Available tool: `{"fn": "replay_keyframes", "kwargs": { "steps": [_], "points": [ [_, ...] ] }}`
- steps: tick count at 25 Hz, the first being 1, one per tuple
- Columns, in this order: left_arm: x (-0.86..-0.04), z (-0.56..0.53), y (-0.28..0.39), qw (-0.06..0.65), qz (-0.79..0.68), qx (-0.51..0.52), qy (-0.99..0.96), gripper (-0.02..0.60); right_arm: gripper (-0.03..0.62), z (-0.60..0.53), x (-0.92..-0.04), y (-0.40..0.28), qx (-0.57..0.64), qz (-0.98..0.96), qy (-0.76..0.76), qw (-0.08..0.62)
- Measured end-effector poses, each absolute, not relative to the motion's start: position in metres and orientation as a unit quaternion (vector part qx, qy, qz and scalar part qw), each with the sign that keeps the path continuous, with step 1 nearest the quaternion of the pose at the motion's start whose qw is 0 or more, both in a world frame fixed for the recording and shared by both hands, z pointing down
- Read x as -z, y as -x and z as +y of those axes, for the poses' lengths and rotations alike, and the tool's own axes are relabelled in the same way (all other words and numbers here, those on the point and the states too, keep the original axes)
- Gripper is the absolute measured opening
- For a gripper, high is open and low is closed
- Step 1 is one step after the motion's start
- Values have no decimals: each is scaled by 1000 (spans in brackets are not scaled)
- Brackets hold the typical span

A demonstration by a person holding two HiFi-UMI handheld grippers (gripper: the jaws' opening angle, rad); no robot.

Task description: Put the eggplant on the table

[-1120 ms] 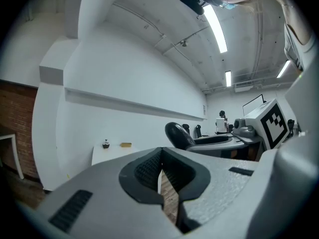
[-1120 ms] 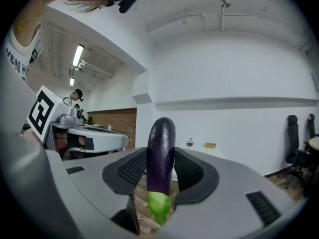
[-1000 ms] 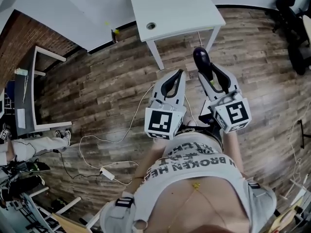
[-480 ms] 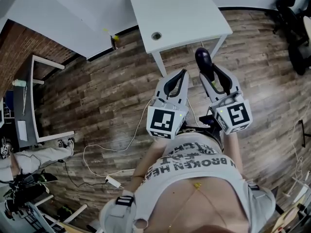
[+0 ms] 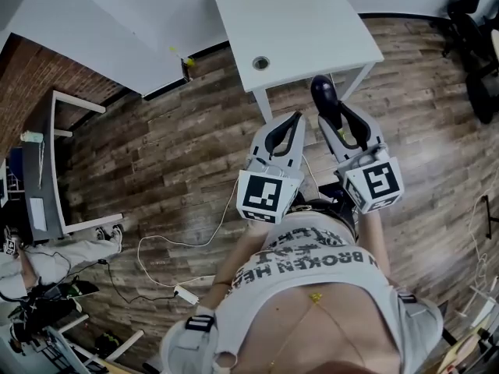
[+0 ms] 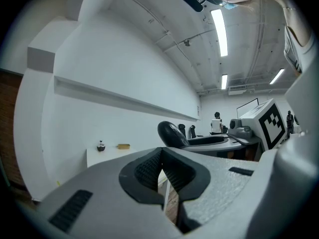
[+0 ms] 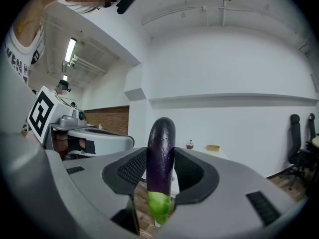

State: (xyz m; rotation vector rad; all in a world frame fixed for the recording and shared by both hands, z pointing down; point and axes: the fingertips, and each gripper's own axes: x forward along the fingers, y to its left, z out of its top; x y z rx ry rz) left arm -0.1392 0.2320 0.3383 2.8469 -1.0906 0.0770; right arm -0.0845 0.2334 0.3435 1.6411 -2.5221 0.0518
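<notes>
A dark purple eggplant (image 5: 323,93) with a green stem end (image 7: 159,207) stands upright between the pads of my right gripper (image 5: 337,114), which is shut on it. In the right gripper view the eggplant (image 7: 161,156) fills the gap between the pads. My left gripper (image 5: 291,120) is beside it on the left, shut with nothing in it; its pads (image 6: 149,171) meet at the tips. Both grippers hover over wood floor, just short of the near edge of the white table (image 5: 312,29). From the left gripper view the eggplant (image 6: 172,133) shows to the right.
The table has a round cable hole (image 5: 261,63) near its front edge, and a small dark item (image 7: 190,145) and a yellowish box (image 7: 213,147) at its far end. Black chairs (image 5: 468,22) stand at right. A cable with a power strip (image 5: 183,293) lies on the floor at left.
Both grippers have moved forward toward the white table, which now lies nearer in the head view. The eggplant stays in the right gripper; the left stays shut.
</notes>
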Motion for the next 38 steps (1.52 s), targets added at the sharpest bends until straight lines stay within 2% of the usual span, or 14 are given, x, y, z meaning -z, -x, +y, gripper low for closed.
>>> {"fn": "replay_keyframes", "kwargs": {
  "steps": [10, 19, 38],
  "points": [
    [-347, 206, 145, 57, -354, -27, -933, 6, 170, 221, -348, 85, -22, -827, -555, 80],
    [-354, 190, 109, 65, -335, -35, -939, 6, 172, 204, -356, 55, -31, -821, -563, 85],
    [-338, 65, 20, 53, -370, -40, -927, 6, 172, 68, -338, -26, -29, -850, -522, 64]
  ]
}}
